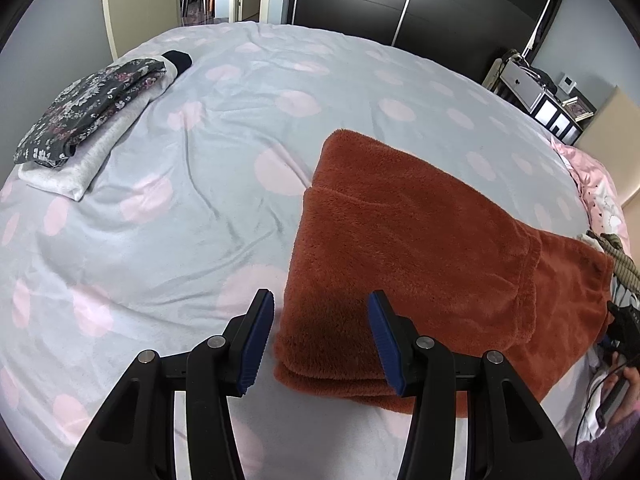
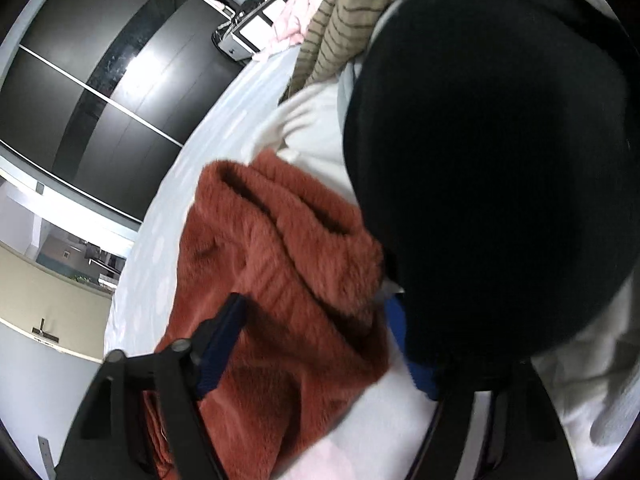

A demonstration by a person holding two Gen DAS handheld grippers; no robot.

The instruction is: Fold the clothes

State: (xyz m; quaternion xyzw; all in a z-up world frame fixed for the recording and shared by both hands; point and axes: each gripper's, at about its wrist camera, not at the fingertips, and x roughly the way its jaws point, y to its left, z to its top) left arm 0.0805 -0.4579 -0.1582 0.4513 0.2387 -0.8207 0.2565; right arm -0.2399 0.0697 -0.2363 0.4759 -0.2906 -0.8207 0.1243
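2 folded garments (image 1: 86, 116) already sit stacked at the far left of the bed (image 1: 224, 168), and the rust fleece (image 1: 400, 264) lies partly folded near its front edge. Unfolded clothes (image 2: 340, 24) still wait beside it. The left hand-held gripper (image 1: 320, 344) hovers half open and empty over the fleece's corner, while the right hand-held gripper (image 2: 316, 344) stands wide over its other end, gripping nothing.

Folded rust fleece garment (image 1: 404, 248) near the bed's (image 1: 224, 184) right edge. Left gripper (image 1: 320, 340) above its near-left corner, jaws apart, gripping nothing. Folded stack (image 1: 88, 120) at the far-left corner.

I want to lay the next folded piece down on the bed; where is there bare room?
The wide stretch of bedspread between the folded stack and the rust fleece is bare. The right edge is crowded: the striped garment and black garment pile there.
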